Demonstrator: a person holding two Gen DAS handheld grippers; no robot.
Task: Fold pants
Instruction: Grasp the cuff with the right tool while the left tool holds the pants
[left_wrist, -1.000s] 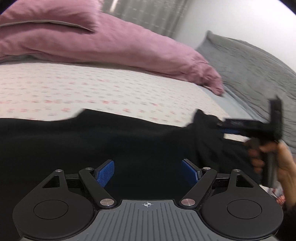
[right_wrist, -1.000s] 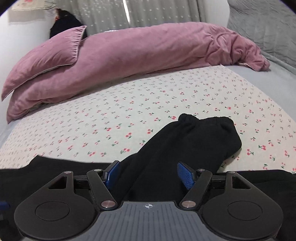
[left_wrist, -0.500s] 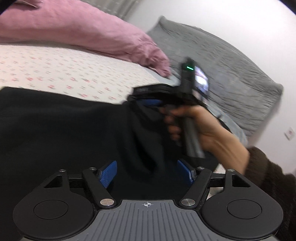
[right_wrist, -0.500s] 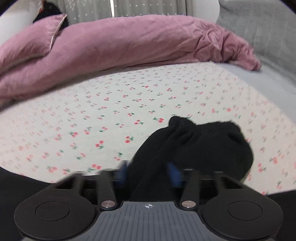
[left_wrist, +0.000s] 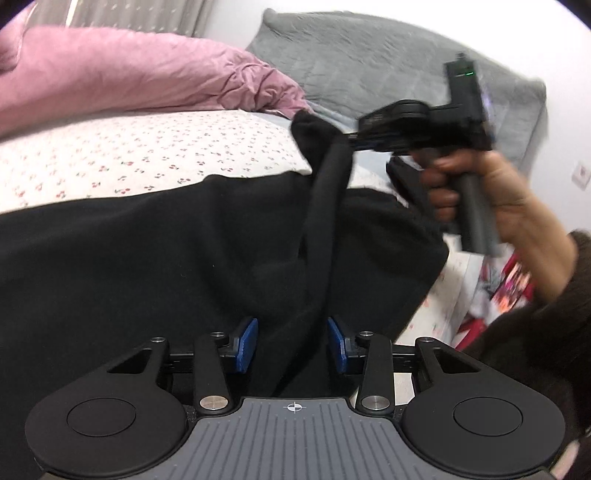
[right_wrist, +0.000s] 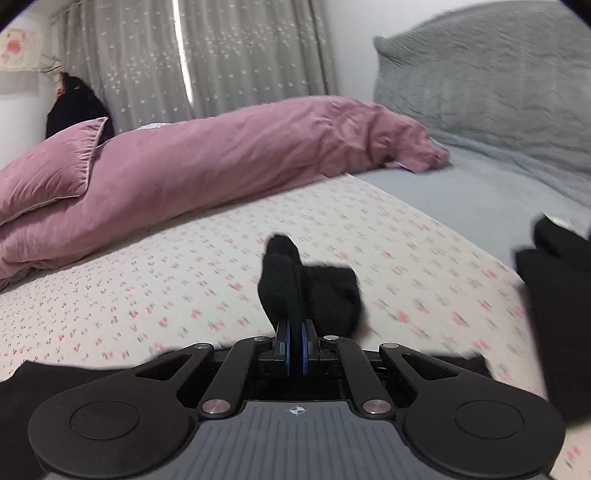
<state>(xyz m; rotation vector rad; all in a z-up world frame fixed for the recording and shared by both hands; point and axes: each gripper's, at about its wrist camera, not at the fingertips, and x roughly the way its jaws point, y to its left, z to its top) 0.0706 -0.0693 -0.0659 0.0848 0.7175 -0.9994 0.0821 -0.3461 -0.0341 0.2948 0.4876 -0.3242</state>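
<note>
Black pants (left_wrist: 147, 258) lie spread over the cherry-print sheet (left_wrist: 147, 155). My left gripper (left_wrist: 291, 345) sits low over them. Its jaws are closing, with a raised fold of the black cloth between the blue pads (left_wrist: 245, 345), which still stand apart. A person's hand (left_wrist: 480, 184) holds my right gripper (left_wrist: 351, 142) up at the right. It is shut on one end of the pants and lifts it off the bed as a taut ridge. In the right wrist view the right gripper (right_wrist: 295, 343) pinches that bunched end (right_wrist: 314, 291), which sticks out ahead of the pads.
A long pink duvet (right_wrist: 221, 158) and a pillow (right_wrist: 48, 166) lie along the far side of the bed. A grey quilted headboard (right_wrist: 480, 92) rises on the right over pale blue bedding (right_wrist: 461, 184). Colourful items (left_wrist: 513, 288) lie past the bed's edge.
My right gripper has shut on the pants' end and raised it. My left gripper has swung right along the pants and its jaws have narrowed around a fold.
</note>
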